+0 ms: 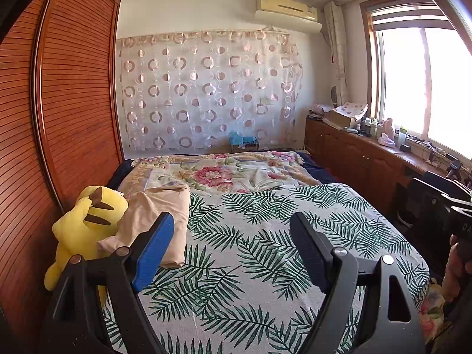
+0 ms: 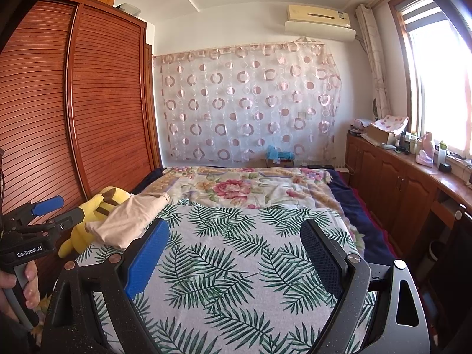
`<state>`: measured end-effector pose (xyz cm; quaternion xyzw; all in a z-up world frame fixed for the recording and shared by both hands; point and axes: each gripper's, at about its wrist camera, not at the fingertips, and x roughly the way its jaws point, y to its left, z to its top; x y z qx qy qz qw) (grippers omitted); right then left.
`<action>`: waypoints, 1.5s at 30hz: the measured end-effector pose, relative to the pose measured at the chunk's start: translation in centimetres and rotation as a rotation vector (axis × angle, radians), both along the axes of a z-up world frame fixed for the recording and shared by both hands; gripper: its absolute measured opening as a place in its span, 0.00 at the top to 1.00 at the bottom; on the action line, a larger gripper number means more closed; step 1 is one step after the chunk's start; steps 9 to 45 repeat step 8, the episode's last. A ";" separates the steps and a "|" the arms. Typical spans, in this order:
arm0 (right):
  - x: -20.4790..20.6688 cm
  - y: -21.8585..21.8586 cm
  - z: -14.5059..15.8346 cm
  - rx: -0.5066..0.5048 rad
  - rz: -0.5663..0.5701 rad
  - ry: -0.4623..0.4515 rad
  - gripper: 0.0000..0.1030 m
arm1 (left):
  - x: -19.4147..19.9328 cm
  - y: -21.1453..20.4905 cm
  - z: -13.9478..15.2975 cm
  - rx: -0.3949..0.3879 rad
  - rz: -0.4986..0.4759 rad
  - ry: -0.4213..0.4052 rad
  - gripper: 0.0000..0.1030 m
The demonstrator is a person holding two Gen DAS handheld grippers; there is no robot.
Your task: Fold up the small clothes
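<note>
Hovering over the near end of the white bedspread printed with green palm leaves (image 1: 250,236), the left gripper (image 1: 233,230) and right gripper (image 2: 234,236) both stand with jaws spread wide and nothing between them. Further along on the left lies the folded beige garment (image 1: 159,218), leaning against a yellow plush toy (image 1: 79,224) beside the slatted wooden wardrobe (image 1: 59,103). Beyond, a floral quilt (image 1: 221,174) reaches toward the circle-patterned sheer curtain (image 1: 206,88).
</note>
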<state>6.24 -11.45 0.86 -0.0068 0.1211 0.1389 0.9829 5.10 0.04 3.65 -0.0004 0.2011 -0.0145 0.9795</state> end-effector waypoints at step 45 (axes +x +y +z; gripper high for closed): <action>0.0 0.0 -0.1 0.000 0.001 -0.001 0.11 | 0.0 0.0 0.0 0.000 0.001 0.000 0.21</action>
